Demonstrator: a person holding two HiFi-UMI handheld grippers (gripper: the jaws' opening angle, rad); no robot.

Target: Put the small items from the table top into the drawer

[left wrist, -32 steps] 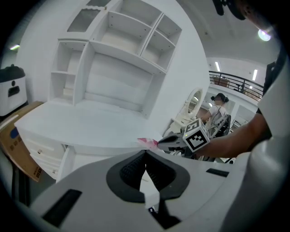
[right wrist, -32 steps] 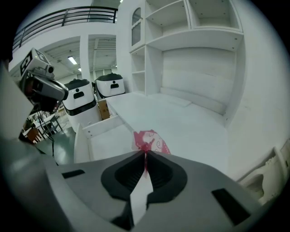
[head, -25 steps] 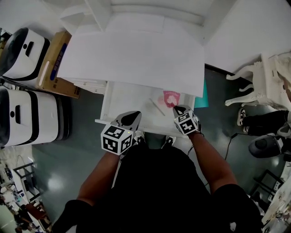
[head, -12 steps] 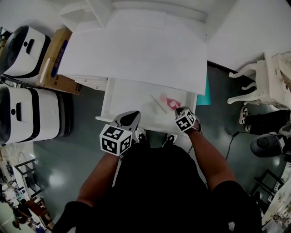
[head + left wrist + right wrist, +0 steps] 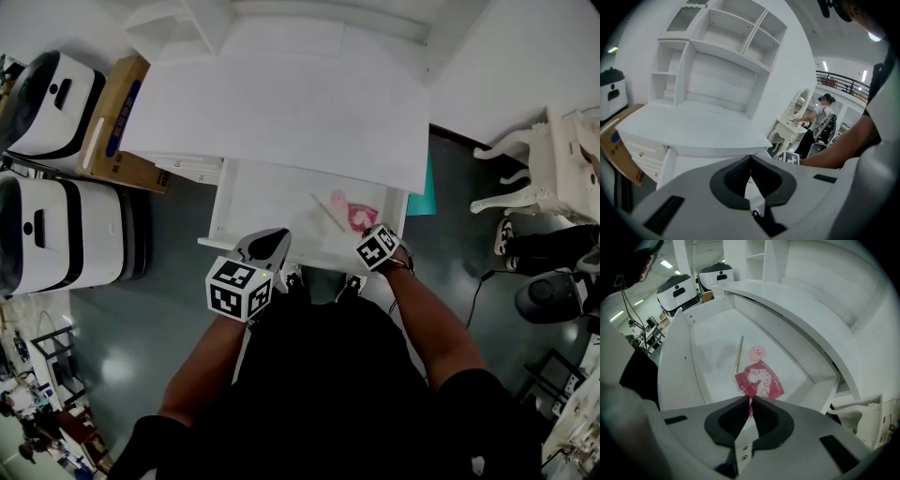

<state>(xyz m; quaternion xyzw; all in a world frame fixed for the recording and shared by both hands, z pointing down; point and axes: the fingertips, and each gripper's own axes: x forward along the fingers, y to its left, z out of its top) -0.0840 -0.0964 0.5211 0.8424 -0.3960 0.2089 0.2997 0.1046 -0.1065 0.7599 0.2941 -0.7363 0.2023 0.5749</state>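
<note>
Two grippers sit at the near edge of the open drawer (image 5: pixel 228 202), which stands pulled out from under the white desk top (image 5: pixel 281 103). Well off to the left of your left gripper stand two white-and-black machines (image 5: pixel 52 239), and beyond them a cardboard box (image 5: pixel 117 122) leans by the desk. Your left gripper (image 5: pixel 750 158) hovers over the drawer's near left part. Its jaws are pressed together at the tips with nothing between them, and it points at the bare desk top and the empty shelves behind. Ahead of your right gripper and a little to its left, a thin pale stick (image 5: pixel 738 355) lies on the drawer floor. Just to the right of the stick's far end, farther from your right gripper, is a small pink round disc (image 5: pixel 757 351). Nearer the right gripper than the disc is a pink patterned bag (image 5: pixel 761 380), spread toward the drawer's right side. Your right gripper (image 5: pixel 751 400) is clamped on the bag's near corner, with a sliver of pink showing between the closed jaws. You cannot tell whether the rest of the bag lies flat on the floor or hangs just above it. Far off to the right of that gripper stands a white carved dressing table (image 5: pixel 548 164) on the dark floor.
</note>
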